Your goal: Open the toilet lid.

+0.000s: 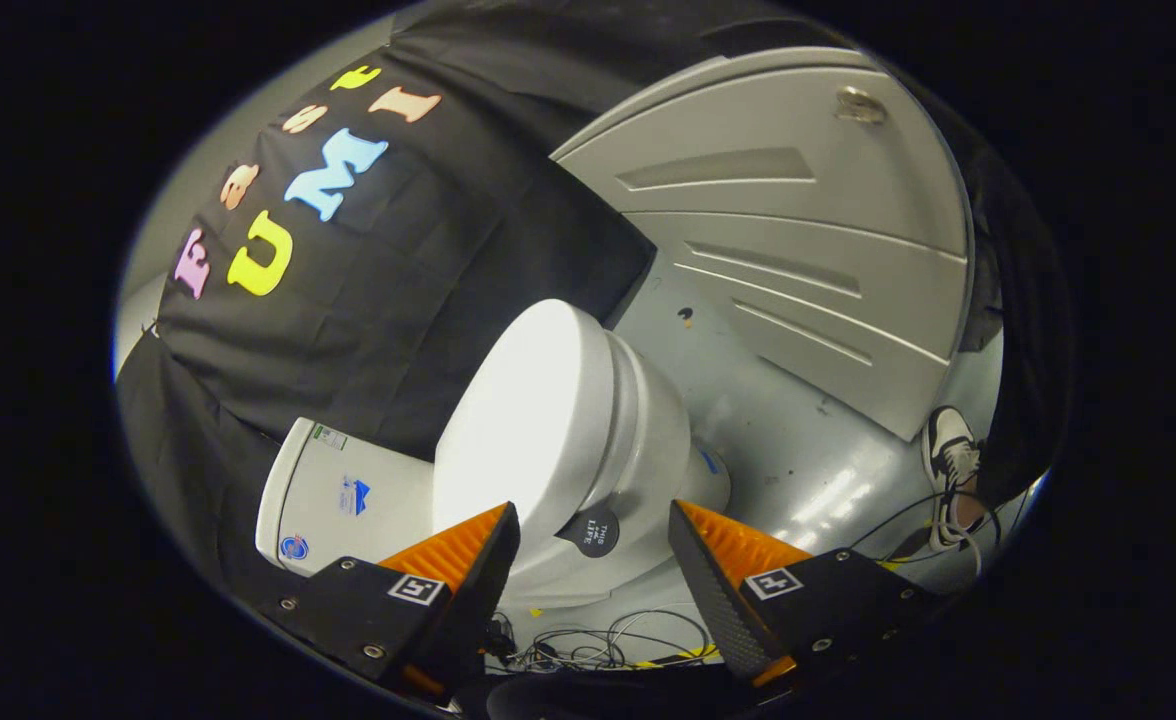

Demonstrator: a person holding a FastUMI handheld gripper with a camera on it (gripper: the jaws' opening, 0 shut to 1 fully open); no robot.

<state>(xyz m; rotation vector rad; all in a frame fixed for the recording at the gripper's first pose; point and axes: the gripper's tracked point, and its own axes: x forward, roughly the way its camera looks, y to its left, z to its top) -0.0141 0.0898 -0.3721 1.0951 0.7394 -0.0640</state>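
Note:
A white toilet stands just ahead of my fingers, seen at a steep tilt. Its lid is down over the seat and bowl, smooth and glossy under bright light. The cistern lies beyond my left finger, against the black cloth wall. A round dark sticker sits on the bowl's side, in the gap between my fingertips. My gripper is open, fingers spread wide with nothing held, a little short of the lid's edge and not touching it.
A grey ribbed panel stands beyond the toilet on the grey floor. A person's shoe rests on the floor past my right finger. Loose cables lie on the floor below the bowl, between my fingers.

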